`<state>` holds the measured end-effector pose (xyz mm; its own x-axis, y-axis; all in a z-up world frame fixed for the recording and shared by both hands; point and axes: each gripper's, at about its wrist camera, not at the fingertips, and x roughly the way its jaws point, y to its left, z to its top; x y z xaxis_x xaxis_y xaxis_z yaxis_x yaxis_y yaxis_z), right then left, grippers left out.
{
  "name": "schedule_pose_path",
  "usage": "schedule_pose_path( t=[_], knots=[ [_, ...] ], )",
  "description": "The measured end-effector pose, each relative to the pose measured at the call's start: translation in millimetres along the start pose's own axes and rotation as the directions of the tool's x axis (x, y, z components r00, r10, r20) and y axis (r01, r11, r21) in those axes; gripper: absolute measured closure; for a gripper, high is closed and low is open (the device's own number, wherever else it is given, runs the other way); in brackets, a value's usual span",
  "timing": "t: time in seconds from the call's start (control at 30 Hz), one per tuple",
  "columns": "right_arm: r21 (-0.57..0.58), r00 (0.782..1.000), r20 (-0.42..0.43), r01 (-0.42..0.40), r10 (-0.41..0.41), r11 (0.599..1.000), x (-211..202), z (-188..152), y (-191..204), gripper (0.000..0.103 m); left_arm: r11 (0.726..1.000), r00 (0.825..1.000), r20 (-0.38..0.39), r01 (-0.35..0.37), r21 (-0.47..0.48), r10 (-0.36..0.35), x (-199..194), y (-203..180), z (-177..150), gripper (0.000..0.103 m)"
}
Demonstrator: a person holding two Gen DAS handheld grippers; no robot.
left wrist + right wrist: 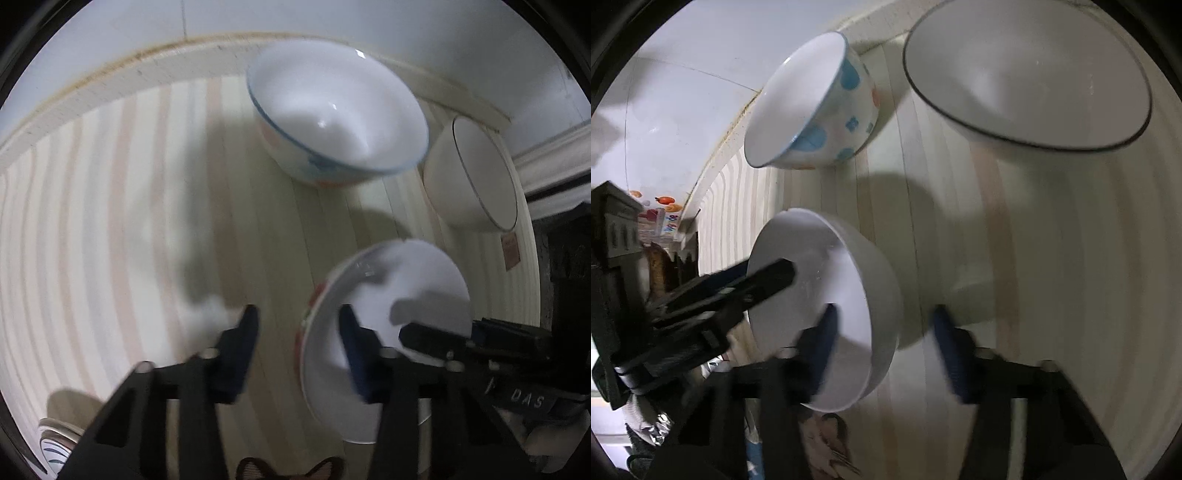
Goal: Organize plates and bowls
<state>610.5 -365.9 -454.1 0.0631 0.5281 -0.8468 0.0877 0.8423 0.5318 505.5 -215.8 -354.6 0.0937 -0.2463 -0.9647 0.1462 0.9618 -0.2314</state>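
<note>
A small white bowl (pixel 384 295) with a red pattern outside sits on the striped cloth; it also shows in the right wrist view (pixel 857 280). My left gripper (pixel 299 317) is open, its jaws astride the bowl's near rim, one finger inside. My right gripper (pixel 882 321) is open, its jaws likewise astride the bowl's rim, and shows in the left wrist view (pixel 436 332) over the bowl. A blue-dotted white bowl (pixel 332 110) (pixel 816 107) stands behind. A larger white bowl (pixel 472 177) (pixel 1027 70) with a dark rim stands beside it.
A striped cloth (pixel 129 221) covers the table, which meets a pale wall (pixel 110 33) at the back. A patterned plate edge (pixel 55 439) shows at the lower left. Dark furniture (pixel 569 258) stands past the table's right edge.
</note>
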Motion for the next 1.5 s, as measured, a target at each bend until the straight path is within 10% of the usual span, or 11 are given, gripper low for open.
schedule_pose_path(
  t=[0.77, 1.5],
  knots=[
    [-0.059, 0.998, -0.045, -0.043, 0.04, 0.997, -27.0, -62.9, 44.0, 0.084, 1.0, 0.999, 0.022, -0.025, 0.008, 0.025, -63.3, -12.1, -78.2, 0.077],
    [-0.062, 0.982, -0.19, -0.003, -0.009, 0.998, 32.0, -112.9, 47.5, 0.084, 0.997, 0.994, -0.099, -0.053, -0.048, 0.048, -16.5, -6.3, -114.2, 0.077]
  ],
)
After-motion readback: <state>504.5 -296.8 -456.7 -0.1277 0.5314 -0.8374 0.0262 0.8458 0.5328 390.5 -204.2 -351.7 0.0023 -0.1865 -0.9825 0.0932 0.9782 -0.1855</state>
